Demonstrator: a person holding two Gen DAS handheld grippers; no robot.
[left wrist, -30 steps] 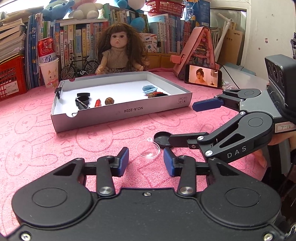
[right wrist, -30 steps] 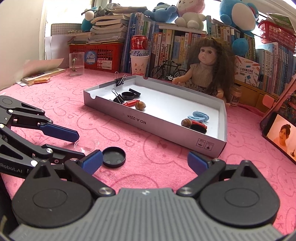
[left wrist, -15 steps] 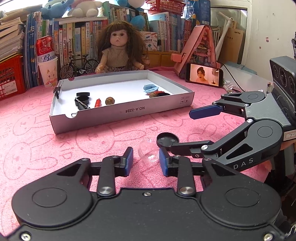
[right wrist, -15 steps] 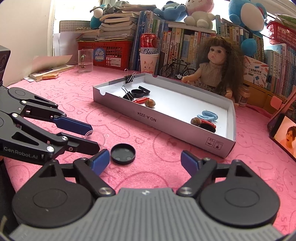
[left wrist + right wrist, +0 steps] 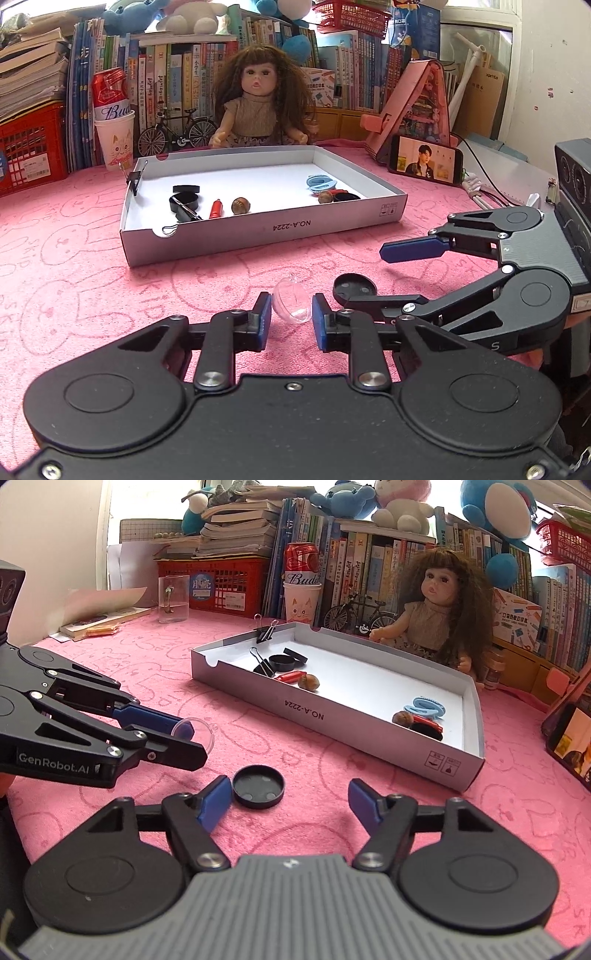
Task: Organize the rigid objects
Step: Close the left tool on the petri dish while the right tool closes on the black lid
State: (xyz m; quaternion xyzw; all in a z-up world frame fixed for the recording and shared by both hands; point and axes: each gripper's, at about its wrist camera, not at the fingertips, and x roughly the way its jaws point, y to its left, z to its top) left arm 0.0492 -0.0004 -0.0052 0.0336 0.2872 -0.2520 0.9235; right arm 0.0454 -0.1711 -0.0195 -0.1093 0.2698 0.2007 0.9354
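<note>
A clear dome (image 5: pixel 291 304) is pinched between the blue pads of the left gripper (image 5: pixel 290 317), just above the pink cloth (image 5: pixel 92 288) and near of the tray (image 5: pixel 258 230). The right gripper (image 5: pixel 286 803) is spread wide, with a black lid (image 5: pixel 258 785) lying on the cloth just beside its left pad (image 5: pixel 214 803).

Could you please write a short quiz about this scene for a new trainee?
1. True or false: the left gripper holds the clear plastic dome between its jaws.
2. Which item lies on the pink cloth just ahead of the right gripper? A) black round lid B) red tube C) blue hair clip
3. Fill in: the gray tray is printed NO.A-____.

Key: 1 true; 2 A; 3 2224.
</note>
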